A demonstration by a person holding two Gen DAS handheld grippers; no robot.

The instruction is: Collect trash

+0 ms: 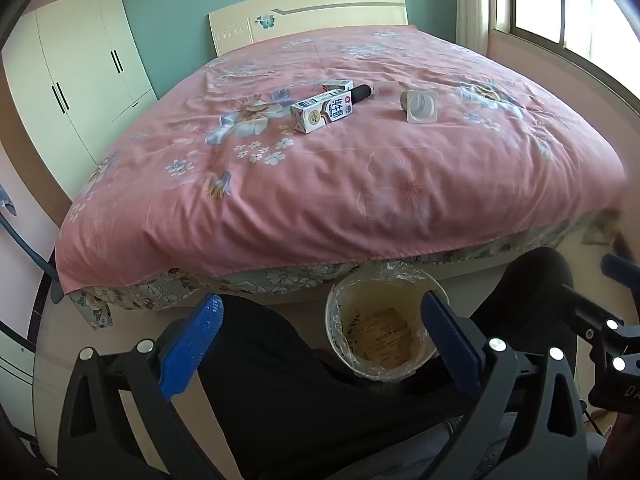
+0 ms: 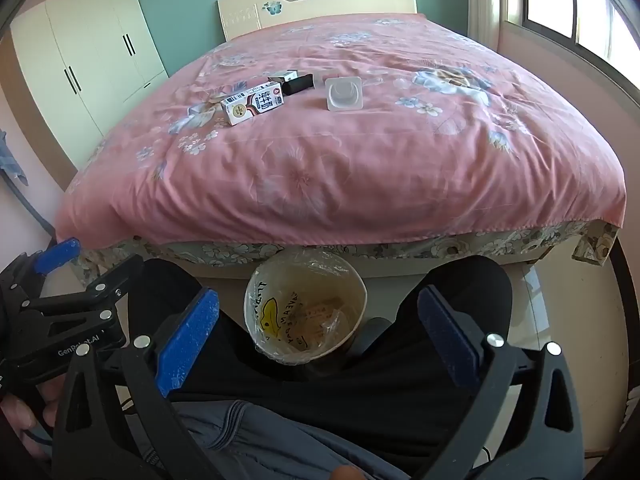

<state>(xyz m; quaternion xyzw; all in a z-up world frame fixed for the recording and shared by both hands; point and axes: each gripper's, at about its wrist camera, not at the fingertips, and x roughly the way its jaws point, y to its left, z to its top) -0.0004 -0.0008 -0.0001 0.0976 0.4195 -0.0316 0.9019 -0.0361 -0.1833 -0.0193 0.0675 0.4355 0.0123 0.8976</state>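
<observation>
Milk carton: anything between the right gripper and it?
Nothing visible. The right gripper is open, low over the lined bin; the milk carton lies mid-bed with only bare pink bedspread between.

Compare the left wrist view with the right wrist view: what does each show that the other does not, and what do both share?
Only the left wrist view: the left gripper head-on, open. Only the right wrist view: the right gripper head-on, open, and a yellow print on the lined bin. Both: milk carton, clear plastic cup, black tube on the pink bedspread.

Window (image 1: 576, 4) daylight, soft shadows, fisheye warping.
</observation>
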